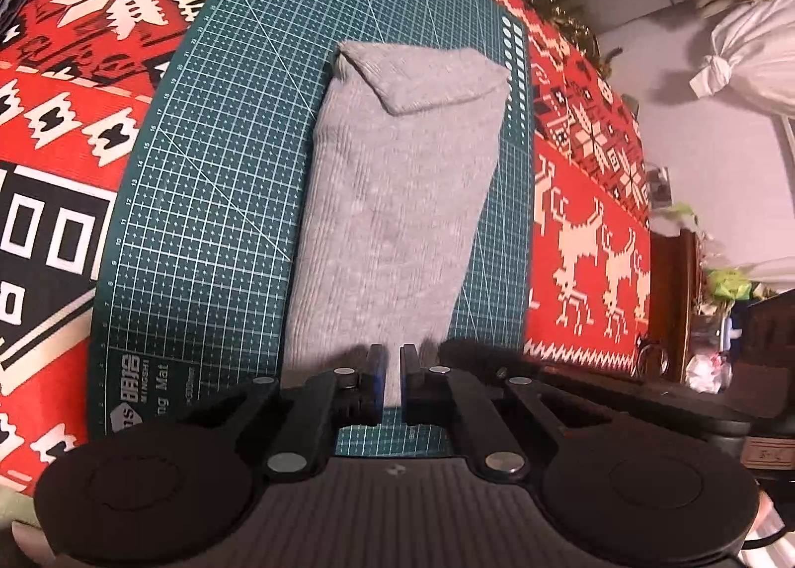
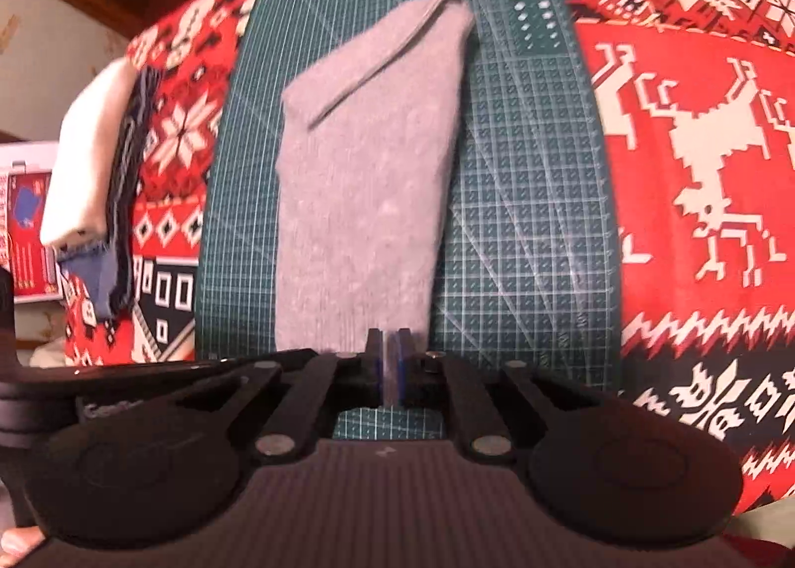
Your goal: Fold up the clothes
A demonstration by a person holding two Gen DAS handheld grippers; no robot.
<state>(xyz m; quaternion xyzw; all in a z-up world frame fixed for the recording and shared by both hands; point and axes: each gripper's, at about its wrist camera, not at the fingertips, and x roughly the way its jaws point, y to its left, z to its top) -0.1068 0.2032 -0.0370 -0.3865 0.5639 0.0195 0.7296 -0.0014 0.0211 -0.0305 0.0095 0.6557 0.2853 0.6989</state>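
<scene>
On top of the green cutting mat (image 1: 208, 180) lies a grey knit garment (image 1: 397, 200), folded into a long narrow strip running away from both cams. Far end has a flap turned back over itself, w/ a diagonal edge. Mat sits on a red patterned cloth (image 1: 586, 240) w/ white reindeer & snowflake motifs.

L gripper (image 1: 392, 379): fingers nearly together, grey fabric between the blue pads, so it's pinching the near end of the garment. Fabric edge looks raised off the mat at the grip; mat grid visible under the fingers.

R gripper (image 2: 390, 369): also narrow, a thin sliver of grey between the pads, clamped on the near edge of the garment towards its right corner. Frame is blurry here, so exact contact is hard to read, but cloth does sit in the gap.

Both grippers point steeply down at the mat, at the same near end of the strip.

R wrist view, left side: stack of folded clothes (image 2: 94, 160) on the red cloth, white on top, blue/dark layers under, well apart from the mat's left edge.

Room clutter behind in L view, incl. a white tied bag (image 1: 745, 51), off the table.
</scene>
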